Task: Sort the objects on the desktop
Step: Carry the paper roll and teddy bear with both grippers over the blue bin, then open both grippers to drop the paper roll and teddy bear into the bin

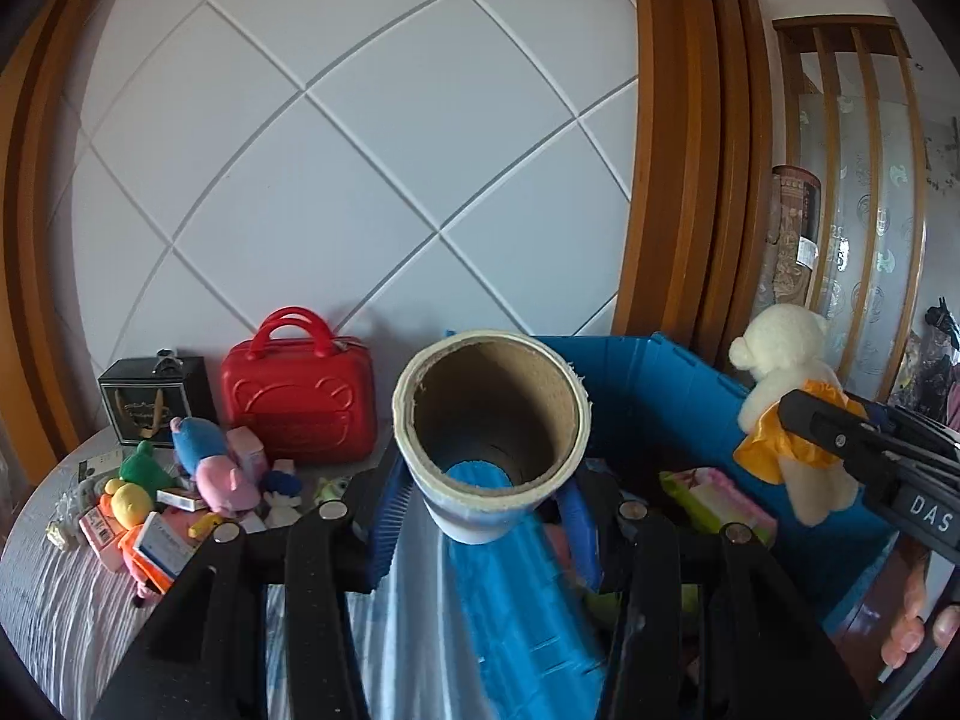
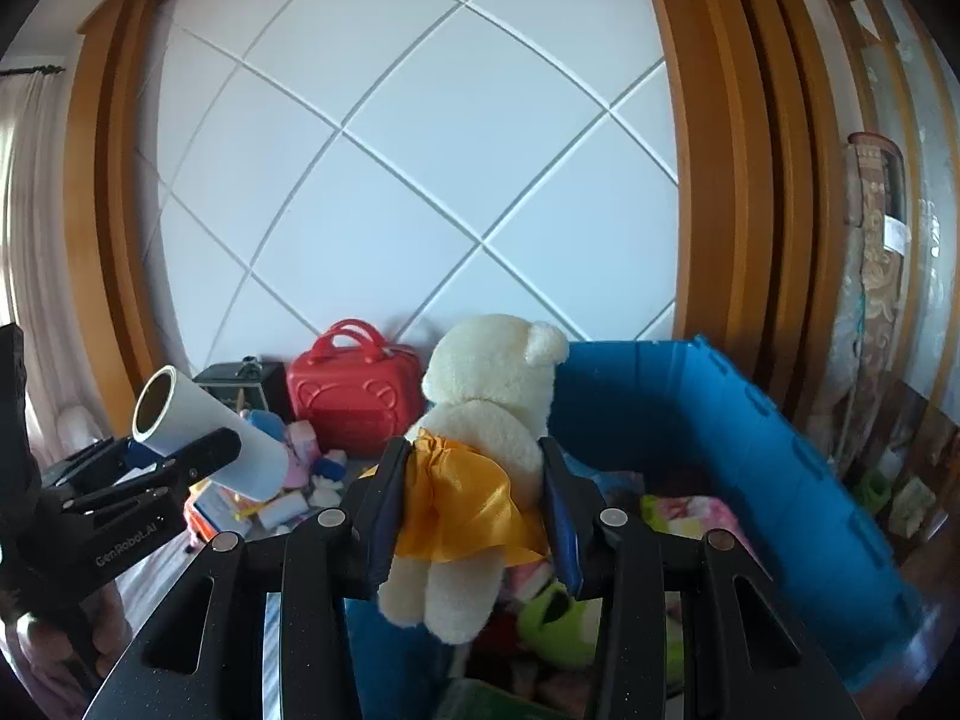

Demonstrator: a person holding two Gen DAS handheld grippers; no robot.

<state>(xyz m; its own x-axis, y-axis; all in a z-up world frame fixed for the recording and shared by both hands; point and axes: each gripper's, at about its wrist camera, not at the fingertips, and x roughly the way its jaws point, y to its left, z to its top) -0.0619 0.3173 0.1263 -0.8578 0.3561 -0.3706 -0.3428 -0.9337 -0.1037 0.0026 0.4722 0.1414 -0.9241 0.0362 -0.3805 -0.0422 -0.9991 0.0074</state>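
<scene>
**Both tools loaded above the blue bin**

The left tool (image 1: 486, 516) is clamped on a white paper roll with a brown cardboard core (image 1: 489, 426), its open end facing the camera; in the right wrist view the same roll (image 2: 204, 438) sits at 9 o'clock, tilted up to the left. The right tool (image 2: 474, 510) is clamped on a cream plush bear in a yellow satin skirt (image 2: 486, 420), pads pressing the skirt at both sides, the bear upright with its back to the camera. In the left wrist view the bear (image 1: 780, 384) hangs at 3 o'clock.

Below both tools stands a blue plastic folding bin (image 2: 750, 450), holding a pink and green packet (image 1: 714, 498) and a green plush toy (image 2: 558, 630).

At 9 o'clock, the striped grey surface (image 1: 54, 588) carries a red hard-shell case with handles (image 1: 300, 396), a black gift bag (image 1: 153, 402), and a heap of small plush toys and boxes (image 1: 180, 492).
</scene>
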